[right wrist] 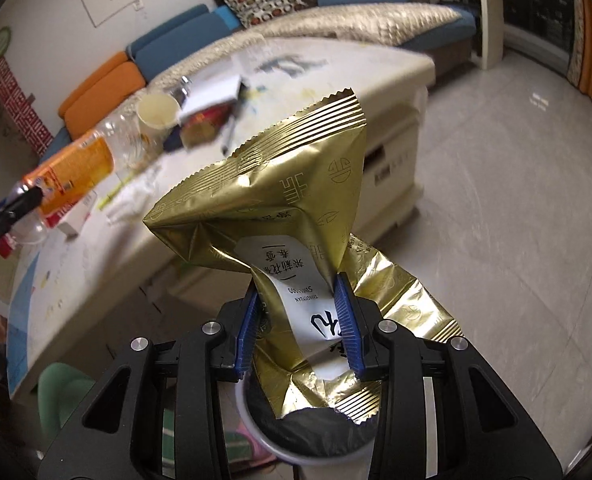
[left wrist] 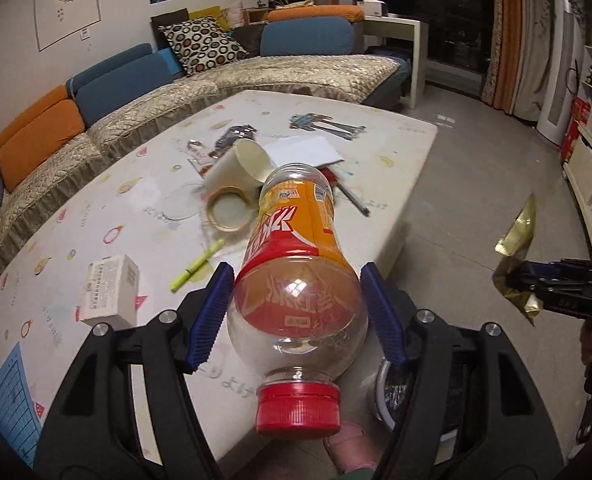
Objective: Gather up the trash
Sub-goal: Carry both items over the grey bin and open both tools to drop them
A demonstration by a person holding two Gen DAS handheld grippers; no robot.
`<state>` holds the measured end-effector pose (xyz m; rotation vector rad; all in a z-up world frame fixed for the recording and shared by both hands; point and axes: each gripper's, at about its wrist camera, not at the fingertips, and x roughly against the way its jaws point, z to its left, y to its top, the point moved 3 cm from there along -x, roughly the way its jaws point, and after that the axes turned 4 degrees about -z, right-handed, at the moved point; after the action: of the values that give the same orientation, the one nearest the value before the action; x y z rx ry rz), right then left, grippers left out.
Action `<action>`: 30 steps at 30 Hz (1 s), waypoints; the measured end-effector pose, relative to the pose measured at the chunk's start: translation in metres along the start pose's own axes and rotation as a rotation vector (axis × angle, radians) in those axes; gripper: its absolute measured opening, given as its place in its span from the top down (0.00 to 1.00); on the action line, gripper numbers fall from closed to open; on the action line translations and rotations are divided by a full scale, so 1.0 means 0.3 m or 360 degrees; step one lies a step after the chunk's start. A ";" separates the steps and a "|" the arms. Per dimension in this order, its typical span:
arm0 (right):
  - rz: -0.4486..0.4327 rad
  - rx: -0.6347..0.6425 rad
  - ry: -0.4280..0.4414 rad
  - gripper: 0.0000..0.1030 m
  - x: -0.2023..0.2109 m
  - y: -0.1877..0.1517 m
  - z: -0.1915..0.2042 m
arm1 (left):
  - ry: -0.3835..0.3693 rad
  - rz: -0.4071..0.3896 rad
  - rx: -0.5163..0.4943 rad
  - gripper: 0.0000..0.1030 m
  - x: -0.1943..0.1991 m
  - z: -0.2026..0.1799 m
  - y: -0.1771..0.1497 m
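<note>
Empty bottle (left wrist: pixel 296 280), black-lined bin (right wrist: pixel 264 436)

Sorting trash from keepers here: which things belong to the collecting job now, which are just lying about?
In the job: plastic bottle in left gripper; gold foil packet in right gripper; bin below.

Lying about: paper cup, highlighter, small box, pen.
</note>
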<state>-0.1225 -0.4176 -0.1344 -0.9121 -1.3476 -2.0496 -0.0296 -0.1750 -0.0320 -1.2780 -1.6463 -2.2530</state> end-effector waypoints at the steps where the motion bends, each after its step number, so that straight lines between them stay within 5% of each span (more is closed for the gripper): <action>1: 0.0028 -0.0026 0.0009 0.64 -0.013 -0.028 -0.010 | -0.0028 0.0016 -0.0020 0.39 -0.003 -0.032 -0.013; 13: 0.0472 -0.0377 0.0081 0.64 -0.280 -0.315 -0.139 | -0.0419 0.0463 -0.0264 0.39 -0.143 -0.432 -0.316; 21: 0.0775 -0.0429 -0.0026 0.63 -0.482 -0.443 -0.216 | -0.0496 0.0904 -0.0261 0.40 -0.367 -0.532 -0.527; 26: 0.0891 -0.0436 -0.0041 0.60 -0.570 -0.446 -0.211 | -0.0515 0.1052 -0.0266 0.40 -0.457 -0.553 -0.569; 29: 0.0872 -0.0507 -0.0036 0.32 -0.582 -0.426 -0.224 | -0.0496 0.1082 -0.0271 0.31 -0.466 -0.555 -0.569; 30: 0.0840 -0.0514 -0.0056 0.26 -0.571 -0.403 -0.229 | -0.0482 0.1071 -0.0272 0.19 -0.479 -0.562 -0.565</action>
<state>-0.1183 -0.4266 -0.3548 -1.2863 -0.6903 -1.8536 -0.1172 -0.2975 -0.2669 -1.9255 -0.8728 -1.8646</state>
